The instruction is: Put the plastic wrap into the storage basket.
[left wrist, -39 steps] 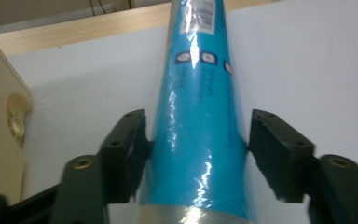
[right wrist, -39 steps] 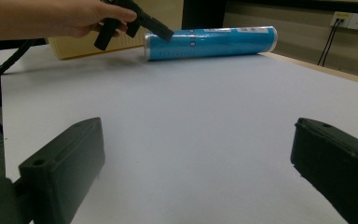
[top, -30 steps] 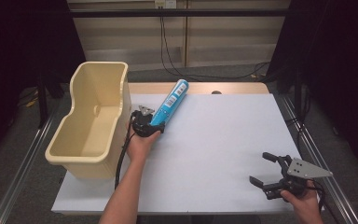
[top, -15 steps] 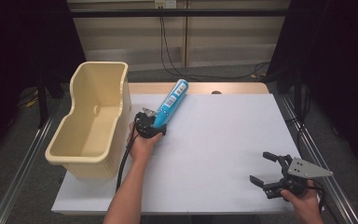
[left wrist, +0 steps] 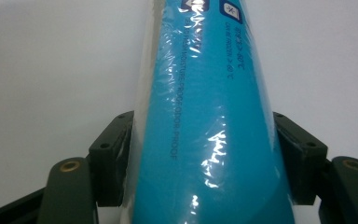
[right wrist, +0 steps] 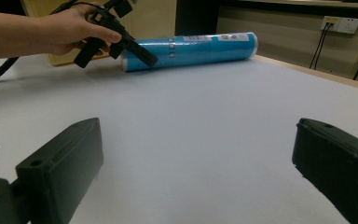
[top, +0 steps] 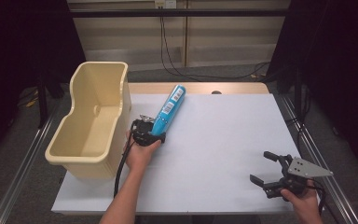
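Two sets of jaws are mine, and both work over a white table [top: 223, 154] with a smooth matte top and a strip of pale wood showing along its far edge. Metal rails run down either side of it. The room behind is dark, hung with black curtains, with a beige wall panel at the back, cables trailing down it, and a socket plate high on the wall.

My left gripper [top: 150, 134] is clamped on the near end of a blue tube [top: 168, 109], a long round roll wrapped in glossy, crinkled clear film with small print along its side. In the left gripper view the black jaws press against both flanks of the tube [left wrist: 205, 140]. It lies flat on the table, pointing away toward the far edge, just beside a cream plastic bin [top: 93, 121] with a tall back wall and rounded rim; I cannot quite tell whether the two touch.

My right gripper [top: 272, 171] sits near the table's front right corner, well apart from the tube, jaws spread wide with nothing between them but bare tabletop.
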Tool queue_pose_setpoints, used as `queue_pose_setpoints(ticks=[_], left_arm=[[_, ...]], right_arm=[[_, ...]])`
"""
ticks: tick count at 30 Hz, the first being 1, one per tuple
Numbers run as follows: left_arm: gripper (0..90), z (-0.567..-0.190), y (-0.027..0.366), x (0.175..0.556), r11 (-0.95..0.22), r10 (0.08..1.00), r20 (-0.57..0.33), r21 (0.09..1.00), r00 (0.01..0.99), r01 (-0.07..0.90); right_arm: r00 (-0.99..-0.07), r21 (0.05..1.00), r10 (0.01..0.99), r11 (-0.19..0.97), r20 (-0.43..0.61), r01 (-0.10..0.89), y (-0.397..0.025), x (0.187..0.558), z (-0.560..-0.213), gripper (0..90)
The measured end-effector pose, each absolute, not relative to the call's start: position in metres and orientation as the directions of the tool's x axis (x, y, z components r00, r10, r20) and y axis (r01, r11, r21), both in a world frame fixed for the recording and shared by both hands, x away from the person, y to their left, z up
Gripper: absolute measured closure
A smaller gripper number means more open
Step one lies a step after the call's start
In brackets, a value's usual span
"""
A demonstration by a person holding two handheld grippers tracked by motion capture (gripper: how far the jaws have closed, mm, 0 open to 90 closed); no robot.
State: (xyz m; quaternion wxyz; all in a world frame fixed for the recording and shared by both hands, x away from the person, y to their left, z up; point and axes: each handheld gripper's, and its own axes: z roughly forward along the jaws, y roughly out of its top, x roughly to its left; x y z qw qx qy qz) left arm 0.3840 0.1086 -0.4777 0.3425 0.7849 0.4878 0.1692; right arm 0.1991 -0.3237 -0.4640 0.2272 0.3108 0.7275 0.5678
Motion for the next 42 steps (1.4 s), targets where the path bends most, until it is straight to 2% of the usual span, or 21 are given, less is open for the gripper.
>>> queue_pose_setpoints(ticks=[7, 17, 27, 34, 42], left_arm=[[32.0, -0.476, 0.117, 0.355, -0.26, 0.882, -0.111, 0.696, 0.457, 0.67], [31.9, -0.475, 0.125, 0.325, -0.251, 0.88, -0.123, 0.699, 0.459, 0.669], [31.9, -0.473, 0.136, 0.298, -0.258, 0.873, -0.135, 0.687, 0.469, 0.679], [31.2, -0.469, 0.134, 0.3, -0.308, 0.865, -0.104, 0.664, 0.492, 0.682], [27.5, -0.435, 0.12, 0.319, -0.352, 0.833, -0.092, 0.672, 0.545, 0.652]], right_arm=[[-0.675, 0.974, 0.737, 0.126, 0.037, 0.19, -0.324, 0.2, -0.463, 0.0], [-0.621, 0.973, 0.783, 0.113, 0.039, 0.203, -0.322, 0.203, -0.465, 0.0], [-0.618, 0.973, 0.786, 0.117, 0.032, 0.199, -0.322, 0.202, -0.465, 0.0], [-0.625, 0.972, 0.78, 0.127, 0.024, 0.197, -0.321, 0.202, -0.465, 1.2], [-0.62, 0.973, 0.785, 0.13, 0.018, 0.193, -0.32, 0.203, -0.464, 1.3]])
